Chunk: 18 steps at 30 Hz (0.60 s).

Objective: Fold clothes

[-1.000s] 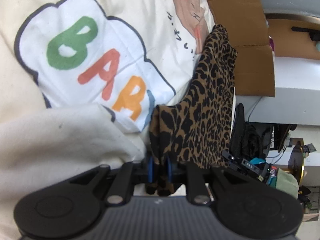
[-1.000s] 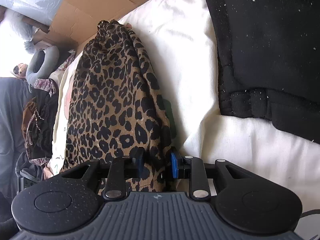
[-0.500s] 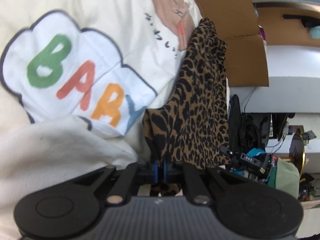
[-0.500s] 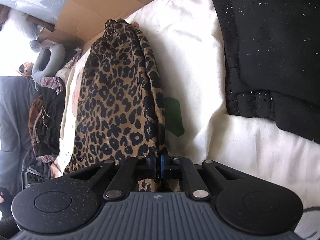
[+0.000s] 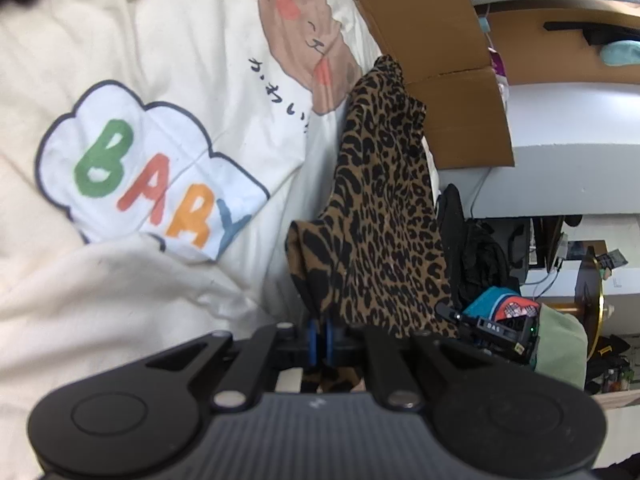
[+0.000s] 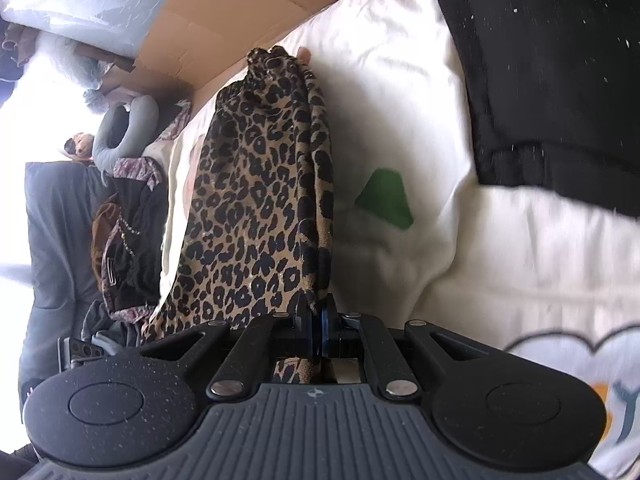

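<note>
A leopard-print garment (image 5: 384,216) lies stretched along the edge of a cream bedspread (image 5: 168,60) printed with coloured letters and a brown animal. My left gripper (image 5: 320,334) is shut on one near corner of the garment, which is bunched between the blue pads. In the right wrist view the same leopard-print garment (image 6: 260,184) runs away from me, and my right gripper (image 6: 316,322) is shut on its other near corner. The near end is lifted off the bedspread (image 6: 400,92); the far end still rests on it.
A black garment (image 6: 552,80) lies on the bedspread to the right. Brown cardboard (image 5: 432,40) stands past the far end. Beyond the bed's edge are dark clothes and bags (image 6: 124,232), a grey neck pillow (image 6: 120,136) and cluttered furniture (image 5: 560,264).
Both grippers closed on the leopard-print garment's near corners, then rose, lifting its near end off the bedspread.
</note>
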Available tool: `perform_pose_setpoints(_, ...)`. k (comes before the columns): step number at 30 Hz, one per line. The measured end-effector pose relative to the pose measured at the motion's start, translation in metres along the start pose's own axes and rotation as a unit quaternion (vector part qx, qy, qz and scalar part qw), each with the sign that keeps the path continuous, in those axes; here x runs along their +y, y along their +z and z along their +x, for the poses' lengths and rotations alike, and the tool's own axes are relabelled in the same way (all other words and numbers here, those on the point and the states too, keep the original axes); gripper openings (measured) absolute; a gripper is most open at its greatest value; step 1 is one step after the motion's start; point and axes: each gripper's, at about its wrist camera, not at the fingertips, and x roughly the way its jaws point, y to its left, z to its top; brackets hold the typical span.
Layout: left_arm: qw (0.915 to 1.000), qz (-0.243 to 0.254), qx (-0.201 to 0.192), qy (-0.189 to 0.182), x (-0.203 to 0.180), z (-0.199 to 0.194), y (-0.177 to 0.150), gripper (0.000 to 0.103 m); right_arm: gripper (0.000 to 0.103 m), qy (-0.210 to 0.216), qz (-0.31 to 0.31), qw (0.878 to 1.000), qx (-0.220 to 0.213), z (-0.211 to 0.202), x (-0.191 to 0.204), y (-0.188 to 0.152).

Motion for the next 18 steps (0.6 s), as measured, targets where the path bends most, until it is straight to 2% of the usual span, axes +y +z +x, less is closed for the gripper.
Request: perform_pose_setpoints(18, 0.9995, -0.019, 0.024, 0.01, 0.0, -0.04, -0.051, 0.004, 0.001, 0.021, 0.038, 0.998, 0.038, -0.035, 0.008, -0.08)
